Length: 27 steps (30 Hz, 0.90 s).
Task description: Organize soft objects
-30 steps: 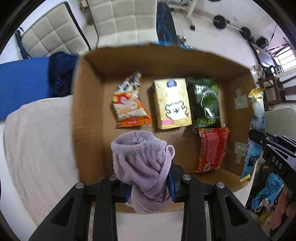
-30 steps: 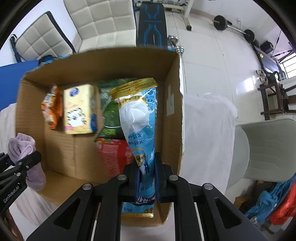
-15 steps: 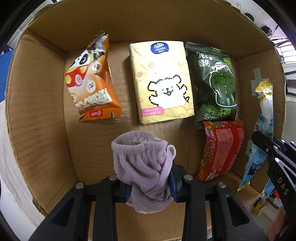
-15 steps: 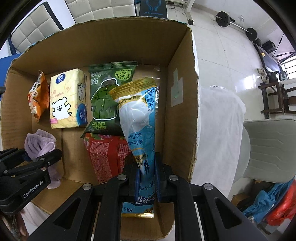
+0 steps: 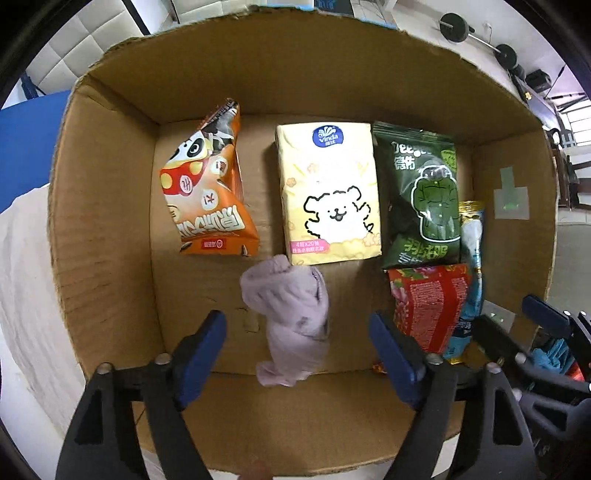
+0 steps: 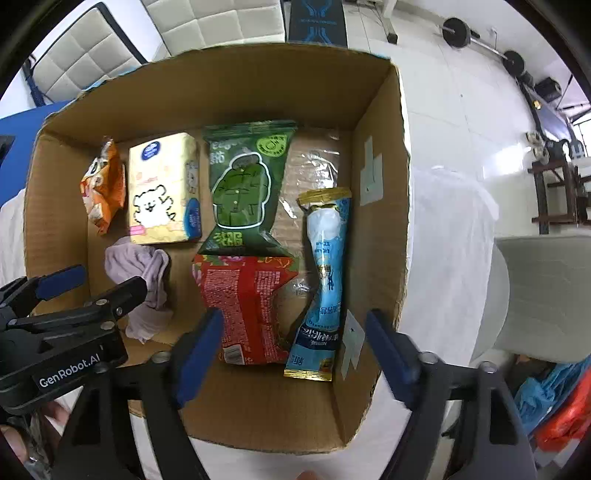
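A lilac cloth (image 5: 291, 321) lies on the floor of the cardboard box (image 5: 103, 221), in front of the yellow tissue pack (image 5: 328, 192). My left gripper (image 5: 297, 354) is open above the cloth, which lies free between the fingers. A light blue pouch (image 6: 325, 266) lies along the box's right wall (image 6: 380, 206). My right gripper (image 6: 293, 350) is open and empty above the pouch's near end. The cloth (image 6: 140, 273) and the left gripper (image 6: 96, 291) also show in the right wrist view.
In the box lie an orange snack bag (image 5: 207, 192), a green snack bag (image 5: 424, 195) and a red packet (image 5: 428, 302). The box stands on a white cloth-covered surface (image 6: 450, 236). A blue mat (image 5: 26, 140) lies at left, padded chairs (image 6: 207, 22) beyond.
Both grippers have opened. The lilac cloth dropped from the left gripper onto the box floor. The blue pouch left the right gripper and now lies by the right wall.
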Motion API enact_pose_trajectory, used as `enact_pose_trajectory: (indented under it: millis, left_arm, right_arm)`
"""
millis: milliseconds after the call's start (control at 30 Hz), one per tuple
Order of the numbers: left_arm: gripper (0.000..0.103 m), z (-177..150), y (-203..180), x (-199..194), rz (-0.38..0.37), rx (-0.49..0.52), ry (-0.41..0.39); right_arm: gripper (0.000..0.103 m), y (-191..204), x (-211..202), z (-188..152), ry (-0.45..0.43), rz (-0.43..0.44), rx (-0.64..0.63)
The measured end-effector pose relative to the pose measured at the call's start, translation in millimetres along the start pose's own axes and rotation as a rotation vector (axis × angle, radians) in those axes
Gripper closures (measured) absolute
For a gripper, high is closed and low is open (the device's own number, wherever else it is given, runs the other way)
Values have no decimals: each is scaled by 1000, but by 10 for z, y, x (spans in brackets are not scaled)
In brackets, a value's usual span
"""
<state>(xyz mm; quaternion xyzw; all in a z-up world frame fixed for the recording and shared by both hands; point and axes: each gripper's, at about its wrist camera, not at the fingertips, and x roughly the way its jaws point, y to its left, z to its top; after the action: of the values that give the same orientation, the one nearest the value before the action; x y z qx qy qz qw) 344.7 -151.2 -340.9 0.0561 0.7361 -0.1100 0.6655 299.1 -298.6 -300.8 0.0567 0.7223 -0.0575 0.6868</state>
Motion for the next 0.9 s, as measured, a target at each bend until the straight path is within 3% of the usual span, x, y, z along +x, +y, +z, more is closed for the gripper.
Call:
enact_pose_trajectory:
  millis: [100,233,600,900]
  left_arm:
    - [15,-21,8,-47,16,-9,-11]
    - [13,-79,64,-145,20,-30,-37]
    - [13,-400,123,-507,48,-39,-137]
    - [13,-881,196,-1152,67,-45,-258]
  right_arm:
    - [9,22,-50,-22,-2,9,3]
    - [3,69,-127,-81,-18,4,0]
    - [3,0,-316,-363,-58,31,28]
    - [2,-76,-791,-795,-136,61,29]
